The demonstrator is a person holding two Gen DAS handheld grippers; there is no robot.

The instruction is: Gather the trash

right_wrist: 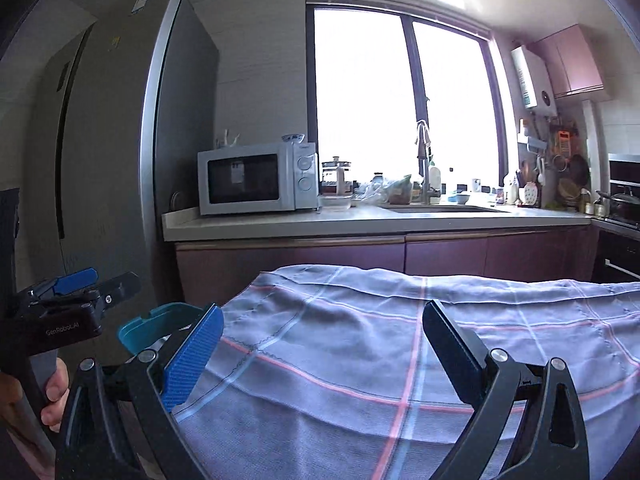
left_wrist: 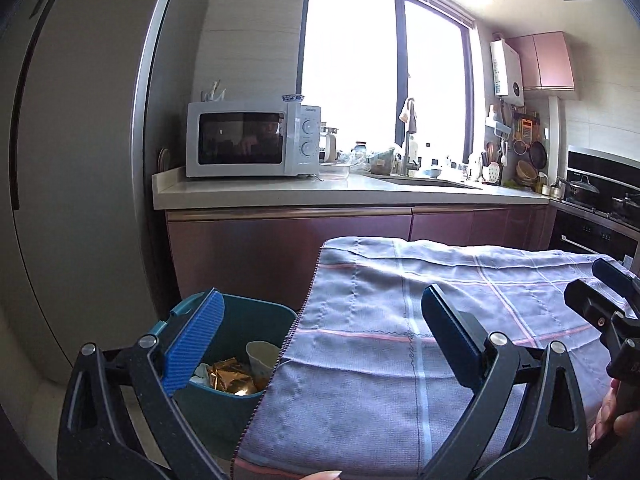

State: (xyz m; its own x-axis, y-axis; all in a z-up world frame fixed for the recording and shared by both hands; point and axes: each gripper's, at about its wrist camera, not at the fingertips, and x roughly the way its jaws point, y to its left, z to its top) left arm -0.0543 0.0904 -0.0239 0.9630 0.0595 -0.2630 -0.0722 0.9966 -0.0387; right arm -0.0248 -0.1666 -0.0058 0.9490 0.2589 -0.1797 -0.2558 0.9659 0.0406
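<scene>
Both grippers, left gripper (left_wrist: 322,344) and right gripper (right_wrist: 320,344), gape wide, empty, above the tablecloth (left_wrist: 460,304).

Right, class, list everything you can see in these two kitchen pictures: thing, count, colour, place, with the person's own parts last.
Bin: one, teal, left of the table, trash inside.
Paper cup: one, pale, in the bin.
Wrapper: one, gold, in the bin.
Cloth: one, lilac check, over the table.
Microwave: one, white, on the counter.
Fridge: one, grey, far left.
Left gripper: one, black and blue, jaws open.
Right gripper: one, same, jaws open.
</scene>
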